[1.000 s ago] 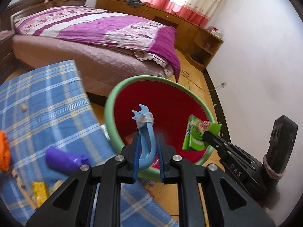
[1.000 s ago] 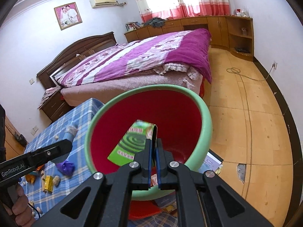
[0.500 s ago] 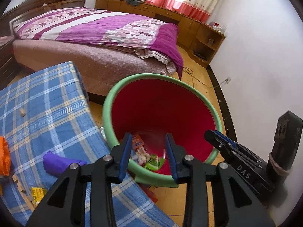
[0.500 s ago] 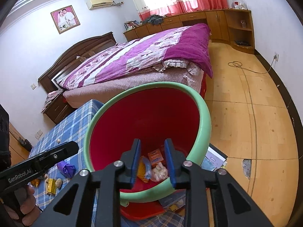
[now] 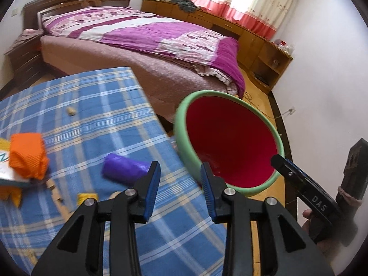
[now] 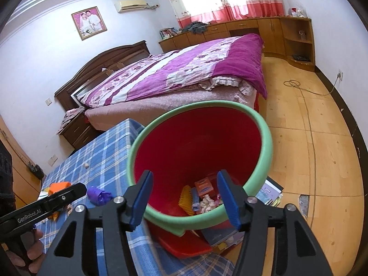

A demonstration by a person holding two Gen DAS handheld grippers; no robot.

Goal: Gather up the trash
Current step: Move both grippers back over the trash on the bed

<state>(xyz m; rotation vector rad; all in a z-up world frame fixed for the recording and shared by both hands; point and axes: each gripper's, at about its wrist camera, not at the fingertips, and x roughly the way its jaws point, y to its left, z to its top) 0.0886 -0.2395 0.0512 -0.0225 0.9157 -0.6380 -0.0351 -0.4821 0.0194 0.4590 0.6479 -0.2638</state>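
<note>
A red bin with a green rim point(image 5: 230, 141) point(image 6: 262, 124) stands beside the blue checked table point(image 5: 80, 119) point(image 6: 108, 151). Several pieces of trash point(image 6: 202, 195) lie at its bottom. My left gripper point(image 5: 180, 186) is open and empty over the table edge, with a purple bag point(image 5: 124, 168) just left of its tips. My right gripper point(image 6: 186, 197) hangs over the bin, its jaws opening with nothing between them. An orange cloth point(image 5: 27, 156), a yellow packet point(image 5: 86, 197) and a small nut point(image 5: 71, 110) lie on the table.
A bed with a purple quilt point(image 5: 149, 36) stands behind the table and bin. Wooden cabinets point(image 6: 264, 30) line the far wall. A cable point(image 6: 306, 89) runs over the wooden floor. Papers and a red lid point(image 6: 184, 243) lie at the bin's foot.
The left gripper dropped the blue tool and the right gripper dropped the green box into the bin. Both opened. The left gripper has since swung left toward the table.
</note>
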